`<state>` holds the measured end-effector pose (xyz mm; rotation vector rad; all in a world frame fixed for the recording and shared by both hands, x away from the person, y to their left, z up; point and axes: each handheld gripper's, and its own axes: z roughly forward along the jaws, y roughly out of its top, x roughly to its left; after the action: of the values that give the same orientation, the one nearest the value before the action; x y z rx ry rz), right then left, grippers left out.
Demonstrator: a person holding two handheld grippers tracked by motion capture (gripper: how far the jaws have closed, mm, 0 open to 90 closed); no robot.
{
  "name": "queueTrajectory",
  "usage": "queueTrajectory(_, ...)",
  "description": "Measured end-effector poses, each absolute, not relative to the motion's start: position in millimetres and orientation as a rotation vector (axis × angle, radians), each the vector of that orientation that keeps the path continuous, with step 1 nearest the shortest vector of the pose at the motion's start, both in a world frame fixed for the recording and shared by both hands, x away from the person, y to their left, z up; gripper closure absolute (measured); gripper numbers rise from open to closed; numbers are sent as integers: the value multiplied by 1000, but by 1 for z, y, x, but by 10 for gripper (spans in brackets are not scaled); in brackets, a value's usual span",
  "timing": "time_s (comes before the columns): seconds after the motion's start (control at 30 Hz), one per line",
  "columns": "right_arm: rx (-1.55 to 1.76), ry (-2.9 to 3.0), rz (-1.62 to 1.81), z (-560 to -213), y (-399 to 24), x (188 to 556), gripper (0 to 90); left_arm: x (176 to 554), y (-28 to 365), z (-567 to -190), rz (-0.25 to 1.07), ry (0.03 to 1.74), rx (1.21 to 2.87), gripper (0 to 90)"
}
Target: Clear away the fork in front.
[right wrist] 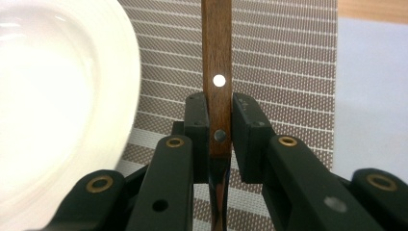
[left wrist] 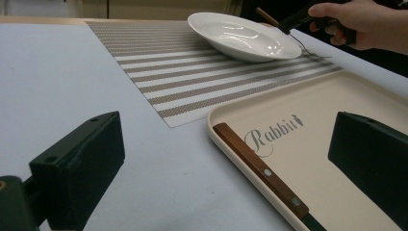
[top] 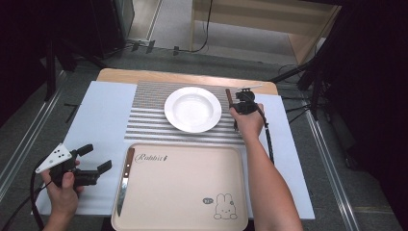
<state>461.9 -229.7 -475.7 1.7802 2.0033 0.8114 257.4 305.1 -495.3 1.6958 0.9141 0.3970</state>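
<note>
right gripper [right wrist: 220,139] is clamped on the wooden-handled fork [right wrist: 217,72], handle pointing away, just right of the plate [top: 193,109]

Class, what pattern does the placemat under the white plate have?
The placemat has brown and white woven stripes, clearest in the left gripper view.

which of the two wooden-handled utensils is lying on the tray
The knife, flat along the tray's left edge with nothing holding it. The other utensil is clamped in the right gripper beside the white plate.
</note>
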Motion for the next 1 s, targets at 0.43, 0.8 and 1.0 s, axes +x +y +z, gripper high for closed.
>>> queueTrajectory(0.43,1711,1942,1005,-459,-243,431,767,257,304,-494,404,916,1699,0)
queueTrajectory(0.8,1639,1904,1143,-454,-246,400,767,255,307,-489,417,906,1667,0)
queueTrajectory(1.0,1593,1910,1216,-455,-242,382,767,254,301,-484,426,885,1670,0)
